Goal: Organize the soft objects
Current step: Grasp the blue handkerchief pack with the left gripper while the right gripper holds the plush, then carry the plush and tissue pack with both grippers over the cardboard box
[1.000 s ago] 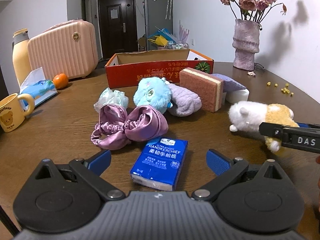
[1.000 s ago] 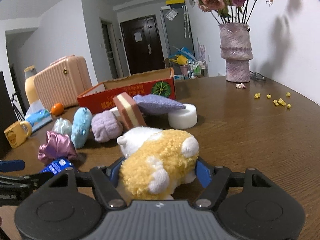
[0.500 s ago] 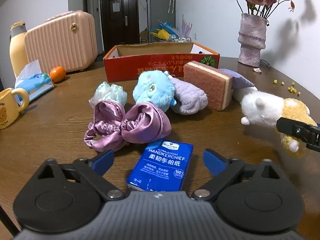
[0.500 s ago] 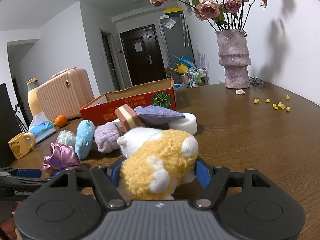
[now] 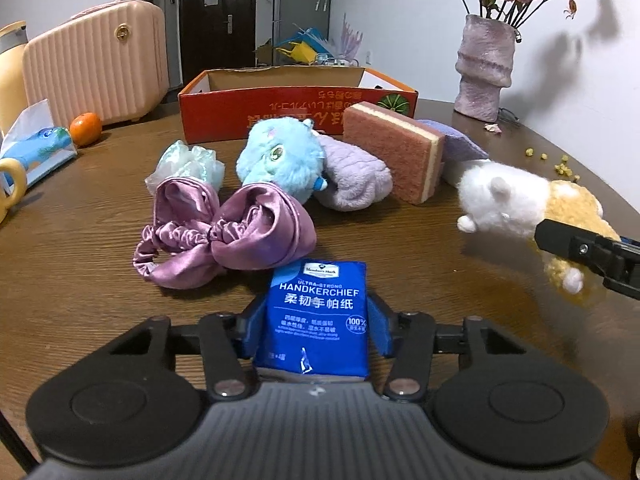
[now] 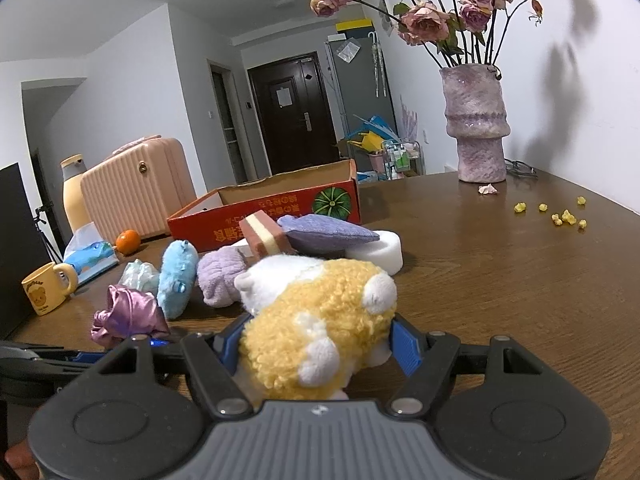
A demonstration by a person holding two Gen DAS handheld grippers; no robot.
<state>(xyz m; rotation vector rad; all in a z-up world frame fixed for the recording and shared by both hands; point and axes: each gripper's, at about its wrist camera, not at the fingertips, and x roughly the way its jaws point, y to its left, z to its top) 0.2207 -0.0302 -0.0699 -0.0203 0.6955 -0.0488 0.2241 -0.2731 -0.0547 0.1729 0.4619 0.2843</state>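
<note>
My left gripper (image 5: pixel 314 330) is shut on a blue handkerchief pack (image 5: pixel 316 316) at the table's near edge. My right gripper (image 6: pixel 316 346) is shut on a yellow and white plush toy (image 6: pixel 320 320) and holds it above the table; the toy also shows at the right of the left wrist view (image 5: pixel 520 204). Behind lie a purple satin scrunchie (image 5: pixel 224 232), a blue plush (image 5: pixel 280 156), a lilac fuzzy sock (image 5: pixel 352 180), a pink sponge (image 5: pixel 392 152), a pale green scrunchie (image 5: pixel 188 164) and a purple cloth (image 6: pixel 328 232). An open red cardboard box (image 5: pixel 296 108) stands behind them.
A pink case (image 5: pixel 96 64), an orange (image 5: pixel 85 128), a tissue box (image 5: pixel 36 148) and a yellow mug (image 6: pixel 46 288) stand at the left. A vase of dried roses (image 6: pixel 476 120) stands at the back right, with yellow crumbs (image 6: pixel 560 214) nearby. A white foam ring (image 6: pixel 380 248) lies by the sponge.
My left gripper has moved forward and closed on the handkerchief pack. My right gripper has risen a little with the plush toy in it.
</note>
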